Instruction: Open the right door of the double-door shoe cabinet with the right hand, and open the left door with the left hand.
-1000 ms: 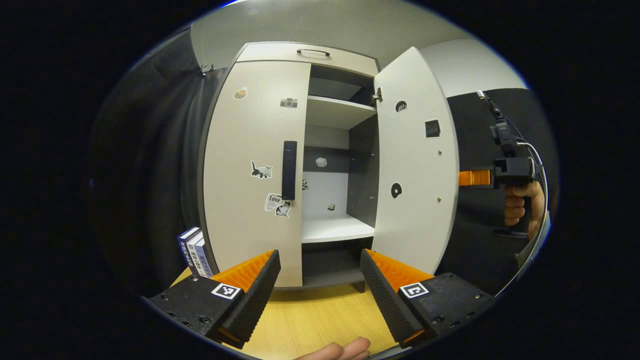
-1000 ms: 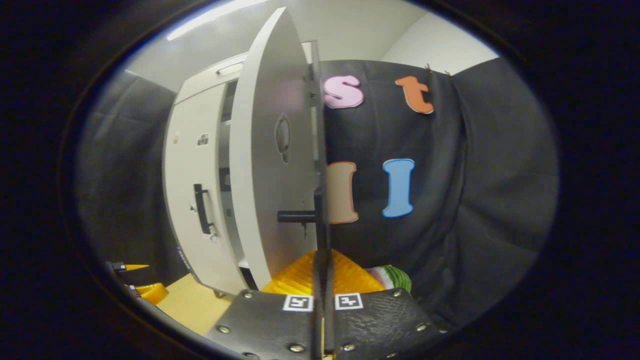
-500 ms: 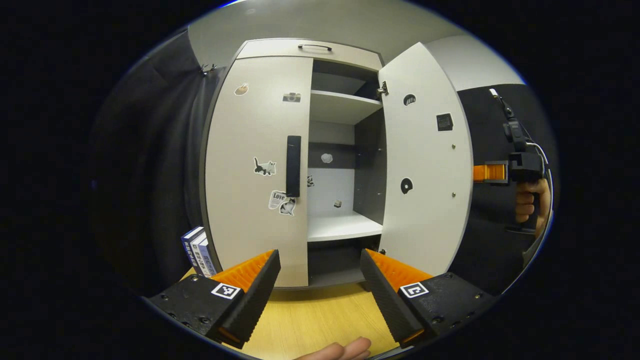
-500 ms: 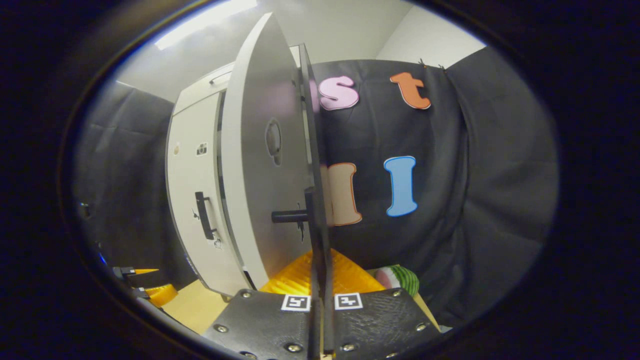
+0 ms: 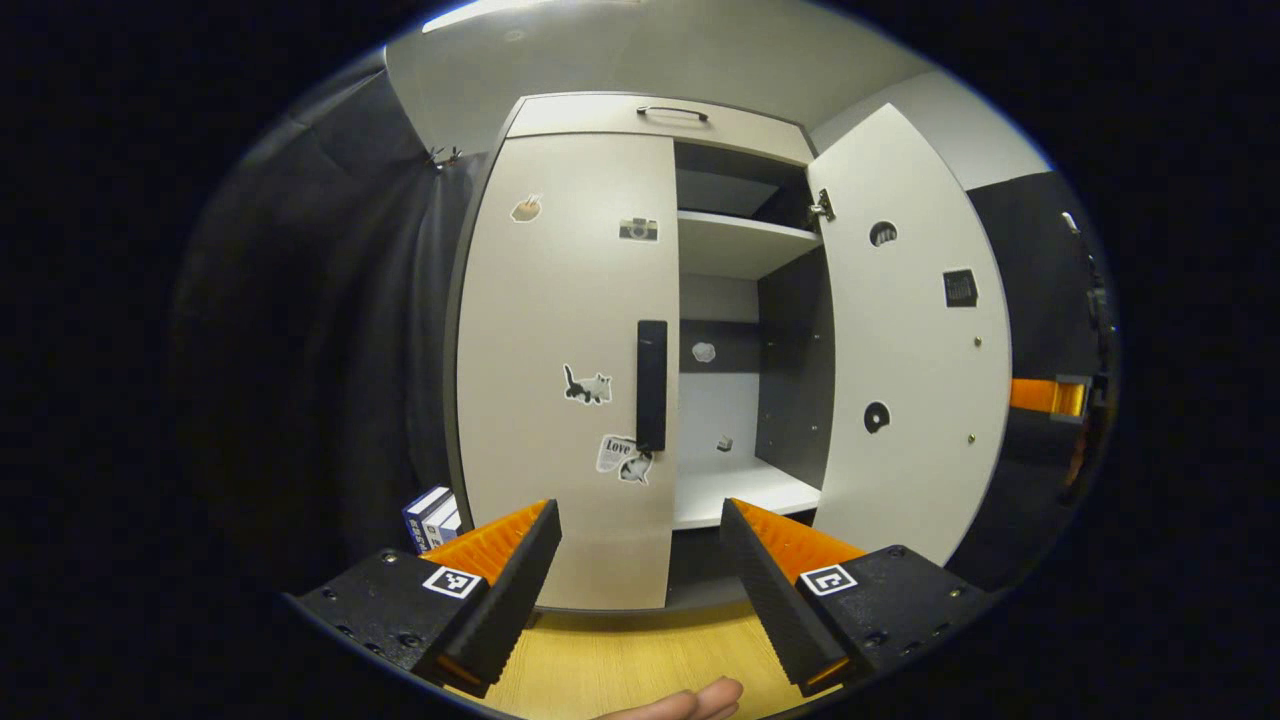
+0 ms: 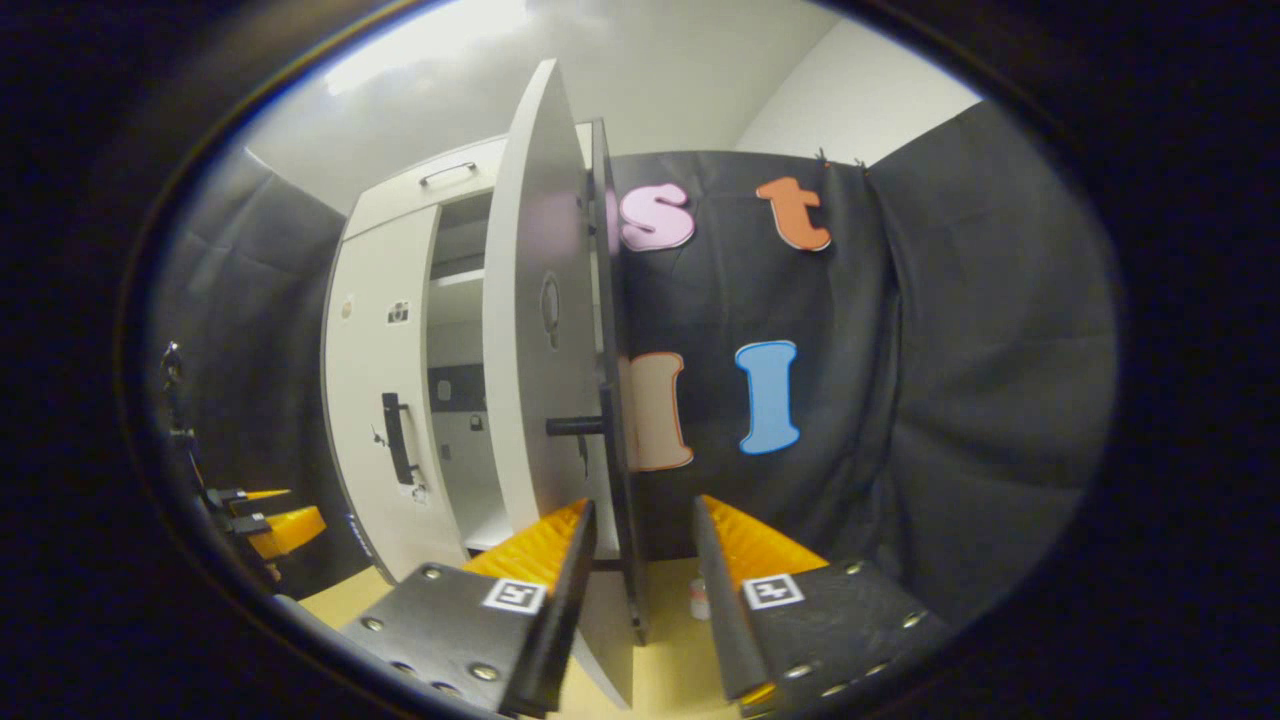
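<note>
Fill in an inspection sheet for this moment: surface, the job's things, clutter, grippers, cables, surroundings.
Surface: wooden tabletop, bare in front of the shoe cabinet.
Job's things: right door swung open; left door closed, its handle untouched.
Clutter: books standing beside the cabinet; stickers on the left door.
Grippers: left gripper open, short of the left door; right gripper open, fingers astride the right door's edge.
Cables: nothing seen.
Surroundings: black cloth wall, pale wall above.

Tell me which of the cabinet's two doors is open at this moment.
The right door, swung wide on its hinge so the shelves show. The left door, with the stickers and the vertical black handle, is shut flat against the cabinet.
</note>
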